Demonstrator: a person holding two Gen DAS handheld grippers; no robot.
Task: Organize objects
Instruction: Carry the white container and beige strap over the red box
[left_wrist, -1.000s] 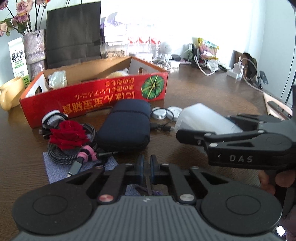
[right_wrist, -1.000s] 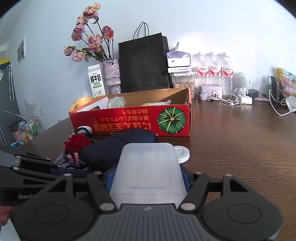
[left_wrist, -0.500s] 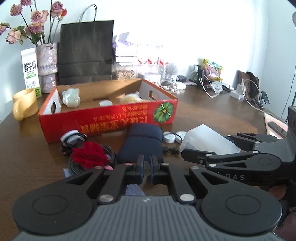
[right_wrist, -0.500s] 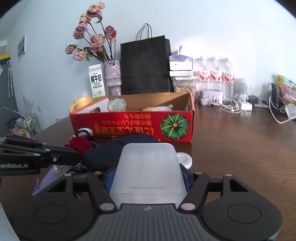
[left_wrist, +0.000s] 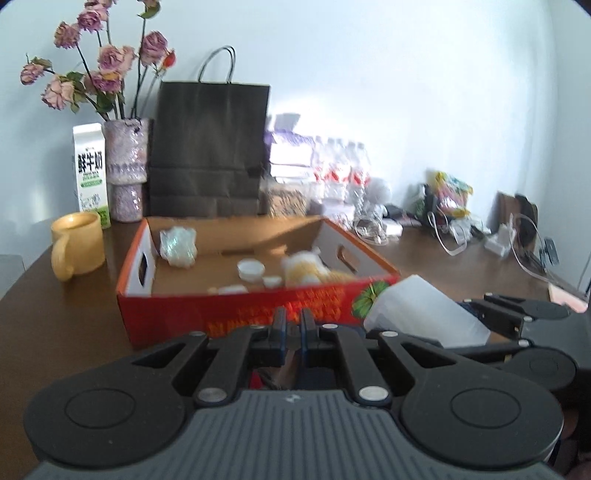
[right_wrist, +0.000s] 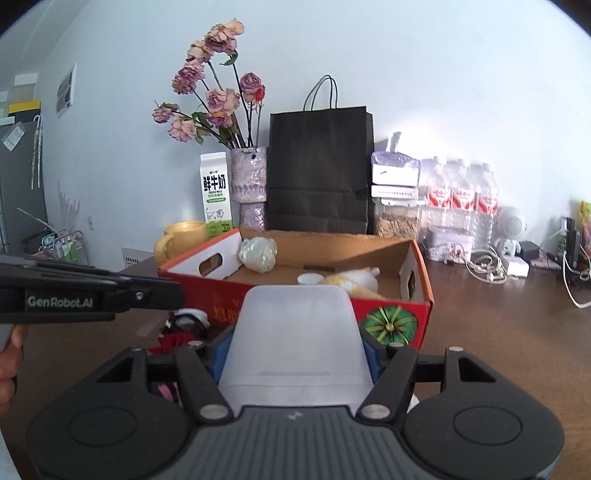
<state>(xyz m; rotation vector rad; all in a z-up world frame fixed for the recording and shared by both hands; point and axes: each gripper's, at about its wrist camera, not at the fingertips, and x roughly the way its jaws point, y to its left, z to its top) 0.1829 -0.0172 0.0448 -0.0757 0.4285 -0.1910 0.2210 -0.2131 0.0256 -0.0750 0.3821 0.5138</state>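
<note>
My right gripper (right_wrist: 295, 354) is shut on a white translucent plastic container (right_wrist: 295, 317), held off the table just in front of the red cardboard box (right_wrist: 391, 306). In the left wrist view that container (left_wrist: 424, 314) and the right gripper (left_wrist: 517, 321) sit at the right, near the box's pumpkin-print corner. My left gripper (left_wrist: 291, 321) is shut, hanging before the box's front wall (left_wrist: 236, 306); I see nothing clearly pinched in it. Its side shows in the right wrist view as the left gripper (right_wrist: 162, 295). Inside the box lie a wrapped clear bundle (left_wrist: 177, 243), small white cups (left_wrist: 251, 269) and a yellow-white soft thing (left_wrist: 306, 269).
A yellow mug (left_wrist: 77, 243), milk carton (left_wrist: 90, 173), vase of dried roses (left_wrist: 125, 166) and black paper bag (left_wrist: 210, 147) stand behind the box. Water bottles (right_wrist: 461, 195) and tangled cables (right_wrist: 484, 266) line the back right. A red rose and cables (right_wrist: 177, 336) lie under the left gripper.
Both grippers have risen and moved toward the red box, the right still holding the container. The dark pouch, rose and cables have dropped out of the left view; the box's inside now shows.
</note>
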